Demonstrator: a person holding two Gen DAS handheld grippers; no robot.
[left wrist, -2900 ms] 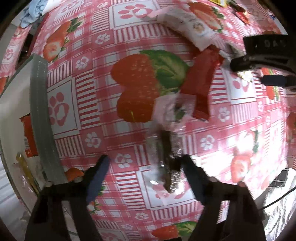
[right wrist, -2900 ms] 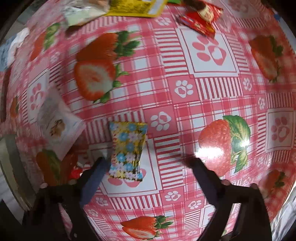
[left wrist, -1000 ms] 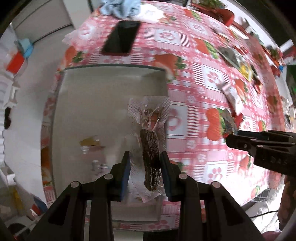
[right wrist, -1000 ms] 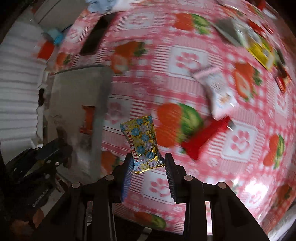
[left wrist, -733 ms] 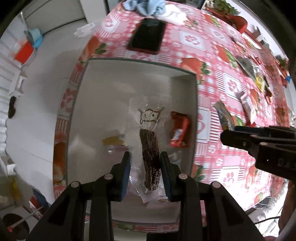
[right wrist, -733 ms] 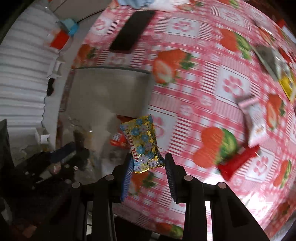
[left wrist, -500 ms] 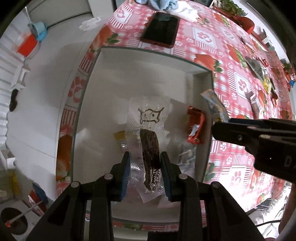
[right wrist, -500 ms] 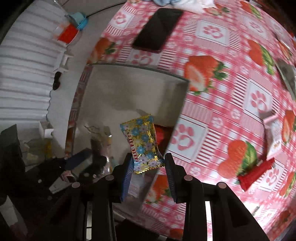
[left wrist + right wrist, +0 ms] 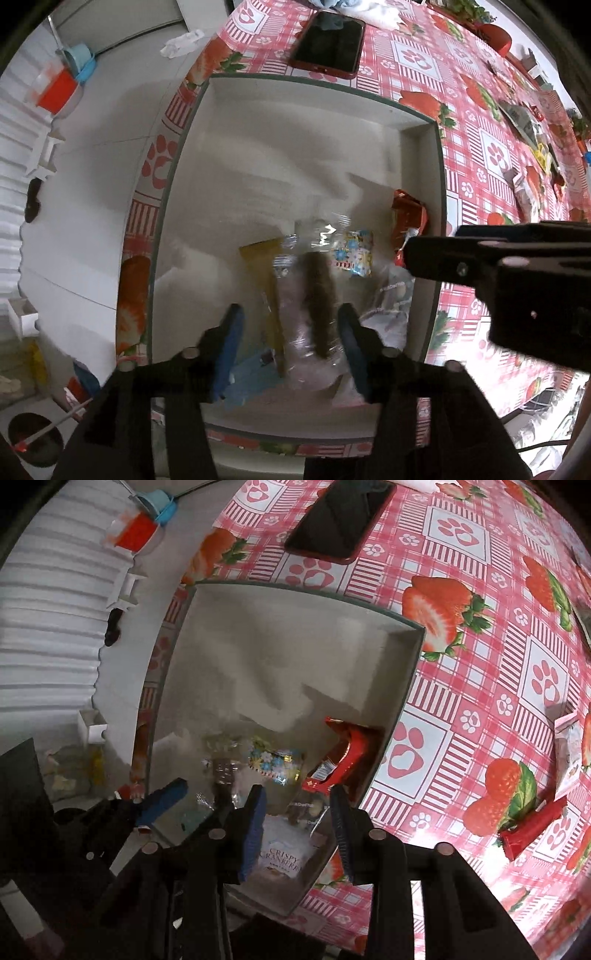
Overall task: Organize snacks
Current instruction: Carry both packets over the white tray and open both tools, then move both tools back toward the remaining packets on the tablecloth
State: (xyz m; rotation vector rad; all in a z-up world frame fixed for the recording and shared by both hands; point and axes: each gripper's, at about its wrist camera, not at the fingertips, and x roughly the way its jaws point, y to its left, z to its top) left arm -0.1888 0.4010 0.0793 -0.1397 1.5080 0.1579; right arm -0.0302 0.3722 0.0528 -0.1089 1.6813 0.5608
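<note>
A white open box (image 9: 177, 166) stands at the table's edge on the strawberry cloth. My left gripper (image 9: 290, 343) hangs straight above it with its jaws opening. The clear packet with a dark stick (image 9: 317, 302) is loose and blurred between the fingers, down in the box. My right gripper (image 9: 298, 827) hovers over the box's near right corner, jaws opening with nothing gripped. The flowered candy (image 9: 275, 762) lies on the box floor beside a red packet (image 9: 340, 757), a yellow packet (image 9: 258, 251) and a cranberry bag (image 9: 284, 853).
A dark phone (image 9: 340, 520) lies beyond the box (image 9: 406, 686). Further right on the cloth lie a red stick packet (image 9: 532, 827), a pink-white packet (image 9: 570, 753) and several more snacks (image 9: 524, 122). Left of the box the table ends, with floor clutter (image 9: 59, 88) below.
Both grippers carried their snacks over the box and then parted their jaws. The clear packet and the flowered candy have dropped into the box.
</note>
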